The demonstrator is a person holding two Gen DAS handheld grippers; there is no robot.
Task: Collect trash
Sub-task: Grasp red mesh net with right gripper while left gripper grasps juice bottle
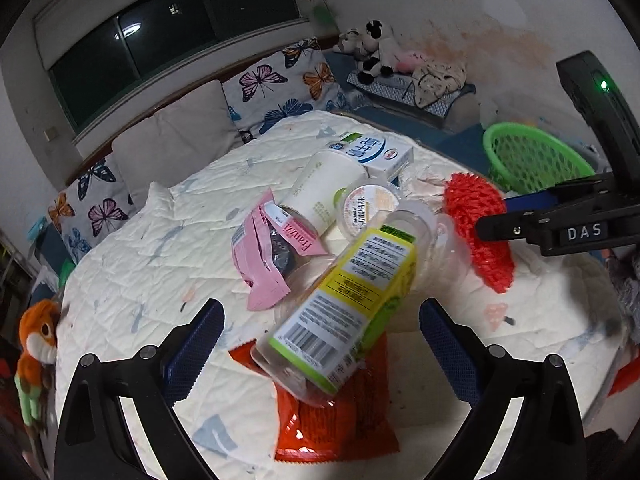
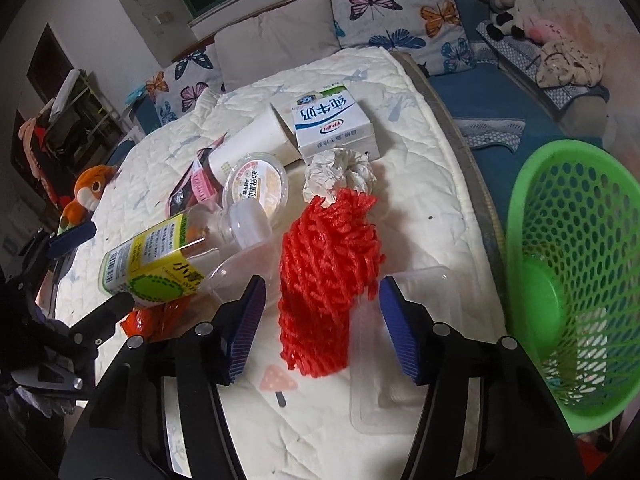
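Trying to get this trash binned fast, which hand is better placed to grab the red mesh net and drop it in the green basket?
Right. The right gripper already straddles the red mesh net, pads not yet pressing, and the green basket sits on its side. The left gripper flanks the plastic bottle.

Both my views are dim and cool, lit from overhead; a ceiling lamp reflects in the dark window (image 1: pixel 132 30). Fisheye bending curves the bed (image 1: pixel 160 240), corners go black, and the orange wrapper (image 1: pixel 332 420) shows small glare spots.
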